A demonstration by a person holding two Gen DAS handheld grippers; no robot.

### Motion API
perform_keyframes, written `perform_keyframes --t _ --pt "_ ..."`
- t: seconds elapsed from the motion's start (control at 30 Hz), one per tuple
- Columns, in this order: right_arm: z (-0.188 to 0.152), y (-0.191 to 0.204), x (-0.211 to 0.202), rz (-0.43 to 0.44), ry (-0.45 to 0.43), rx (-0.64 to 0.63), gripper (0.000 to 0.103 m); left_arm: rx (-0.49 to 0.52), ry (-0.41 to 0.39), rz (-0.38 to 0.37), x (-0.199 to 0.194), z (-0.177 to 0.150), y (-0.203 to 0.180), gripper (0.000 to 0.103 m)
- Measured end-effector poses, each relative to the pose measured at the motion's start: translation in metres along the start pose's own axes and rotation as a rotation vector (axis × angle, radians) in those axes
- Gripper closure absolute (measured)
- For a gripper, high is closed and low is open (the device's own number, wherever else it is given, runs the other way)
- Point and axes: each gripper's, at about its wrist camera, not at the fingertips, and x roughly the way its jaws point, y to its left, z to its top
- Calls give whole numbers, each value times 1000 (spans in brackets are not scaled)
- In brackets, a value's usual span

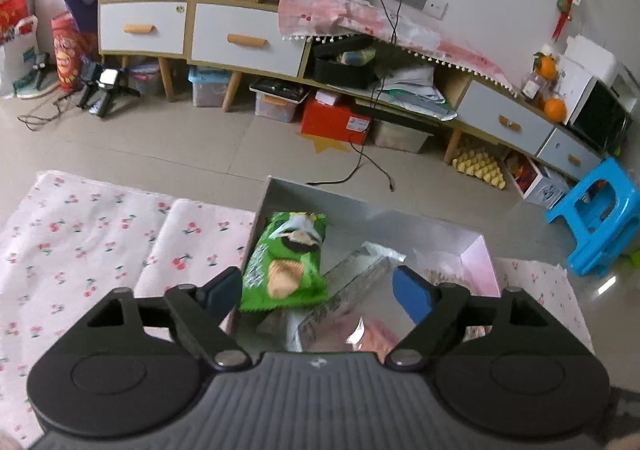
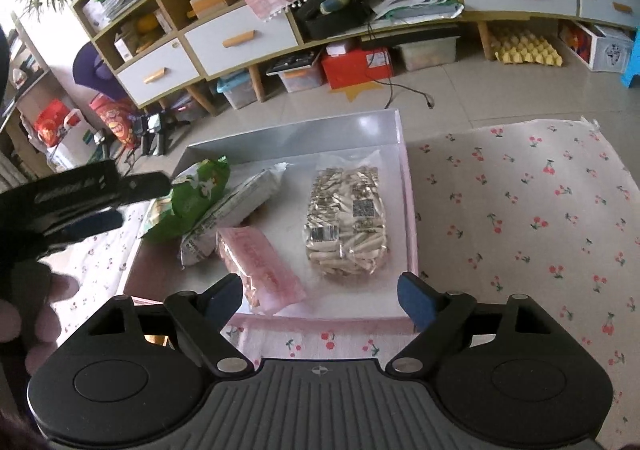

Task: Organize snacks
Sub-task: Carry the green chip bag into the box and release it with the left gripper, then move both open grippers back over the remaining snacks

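Above the tray, both grippers angled down, left gripper and right gripper jaws apart, empty.

green chip bag, pink snack pack, cherry-print cloth.

Four snack bags lie side by side in the box on the cloth

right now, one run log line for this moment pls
stage: snacks in box | left gripper: open over green bag | right gripper: open, empty | in box: green bag, pink pack, clear stick bag
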Motion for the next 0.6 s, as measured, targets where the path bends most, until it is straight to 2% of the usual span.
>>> perform_keyframes --t 0.13,0.37,0.6 --pt "-5 -2 -13 -14 2 0 16 33 -2 1 -16 -7 -4 15" --pt "-18 -2 -41 -35 -1 -27 16 57 13 19 -47 -23 -4 13" --pt "-36 2 -72 -33 -22 -65 13 73 9 -17 -77 -41 -1 8"
